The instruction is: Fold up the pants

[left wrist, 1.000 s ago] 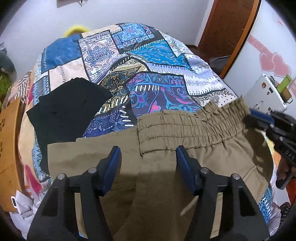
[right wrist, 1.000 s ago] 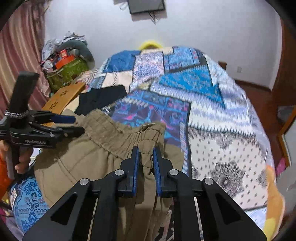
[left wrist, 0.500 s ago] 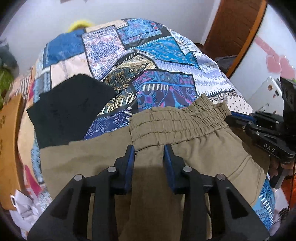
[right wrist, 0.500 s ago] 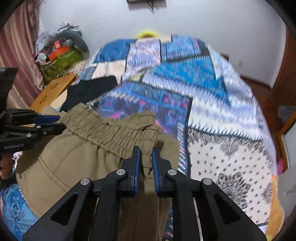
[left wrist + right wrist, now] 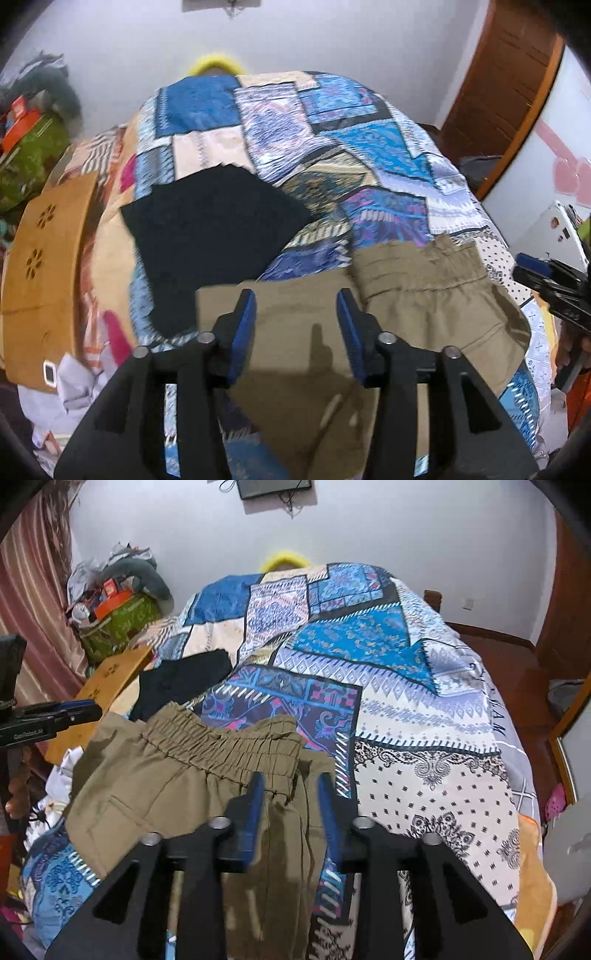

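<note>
The olive pants are lying on the patchwork bedspread at its near edge, gathered waistband facing the far wall; the left gripper is hovering over them with jaws spread wide, gripping nothing; the right gripper is likewise standing open, fabric between its fingers seemingly loose; a black garment is lying just beyond the pants.

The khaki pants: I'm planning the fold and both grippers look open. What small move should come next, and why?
Probably bring the left gripper down to pinch the flat fabric edge between its fingers, ready to fold it over. Both it and the right gripper stand open, and the khaki pants lie loose on the patchwork bedspread, their waistband bunched.
</note>
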`<state>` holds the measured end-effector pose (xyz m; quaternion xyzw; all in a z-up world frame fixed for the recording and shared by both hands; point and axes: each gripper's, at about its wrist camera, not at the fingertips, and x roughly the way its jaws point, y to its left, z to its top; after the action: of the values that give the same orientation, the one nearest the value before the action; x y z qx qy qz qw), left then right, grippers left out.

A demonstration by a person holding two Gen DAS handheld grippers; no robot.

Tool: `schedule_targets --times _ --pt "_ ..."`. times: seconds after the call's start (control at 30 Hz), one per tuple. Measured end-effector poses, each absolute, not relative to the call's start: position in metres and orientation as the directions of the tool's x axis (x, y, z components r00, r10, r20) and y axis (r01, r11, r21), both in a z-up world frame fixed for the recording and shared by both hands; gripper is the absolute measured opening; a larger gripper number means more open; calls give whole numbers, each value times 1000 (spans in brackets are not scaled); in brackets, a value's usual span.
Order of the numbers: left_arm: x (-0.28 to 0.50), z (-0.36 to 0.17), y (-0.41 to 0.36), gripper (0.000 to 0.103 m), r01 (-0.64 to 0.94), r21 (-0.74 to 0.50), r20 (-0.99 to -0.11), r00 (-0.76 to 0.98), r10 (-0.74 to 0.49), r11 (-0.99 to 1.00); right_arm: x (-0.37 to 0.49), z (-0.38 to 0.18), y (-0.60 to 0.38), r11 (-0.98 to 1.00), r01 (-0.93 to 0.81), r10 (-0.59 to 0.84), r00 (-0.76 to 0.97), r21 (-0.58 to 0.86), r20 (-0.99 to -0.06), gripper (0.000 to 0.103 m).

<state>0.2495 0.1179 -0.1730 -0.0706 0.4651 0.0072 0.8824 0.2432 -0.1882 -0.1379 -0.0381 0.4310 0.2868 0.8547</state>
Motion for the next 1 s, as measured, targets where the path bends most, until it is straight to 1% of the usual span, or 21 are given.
schedule_targets --times 0.03,0.07,0.1,0.17,0.23,0.4,0.6,0.7,0.73,0.77,0.8,0.87,0.9,0.93,1.0 --pt "246 -176 124 58 -92 -121 -826 561 -49 988 242 -138 -189 834 -520 457 464 185 -759 47" --pt "241 -181 129 61 -108 -125 -831 554 -45 986 239 -138 -190 834 -518 458 460 189 -761 54" --pt "237 -187 135 65 -124 -133 -838 543 -45 983 237 -140 -191 832 -519 460 451 194 -765 57" --pt "233 -198 140 66 -143 -163 -850 523 -65 976 233 -145 -191 831 -519 459 435 201 -774 69" --pt "229 -212 146 66 -160 -211 -864 492 -107 964 231 -153 -191 835 -512 447 420 201 -790 73" --pt "225 -237 144 66 -174 -237 -887 439 -140 956 232 -182 -193 860 -459 414 367 225 -833 73" --pt "231 -248 144 66 -175 -288 -887 419 -193 941 240 -200 -205 844 -400 488 298 357 -820 74" --pt "238 -249 139 66 -158 -286 -886 419 -198 945 244 -205 -205 832 -384 515 267 401 -814 74" --pt "240 -249 137 64 -157 -280 -885 424 -192 947 245 -205 -203 828 -387 521 262 406 -812 73" --pt "241 -248 135 63 -157 -273 -884 431 -182 949 246 -205 -202 824 -390 527 259 412 -809 69" --pt "243 -247 134 59 -156 -267 -882 437 -176 951 247 -205 -201 819 -392 535 255 420 -805 67" --pt "246 -245 133 52 -160 -251 -881 447 -157 955 248 -205 -197 808 -400 550 248 433 -797 59" --pt "248 -244 132 46 -162 -244 -880 450 -149 956 248 -204 -195 805 -404 553 248 434 -796 57" --pt "249 -243 131 37 -164 -231 -880 455 -134 959 250 -204 -193 803 -407 556 247 436 -793 53" --pt "251 -238 131 28 -183 -191 -883 461 -88 964 251 -204 -192 802 -407 558 251 437 -791 47"
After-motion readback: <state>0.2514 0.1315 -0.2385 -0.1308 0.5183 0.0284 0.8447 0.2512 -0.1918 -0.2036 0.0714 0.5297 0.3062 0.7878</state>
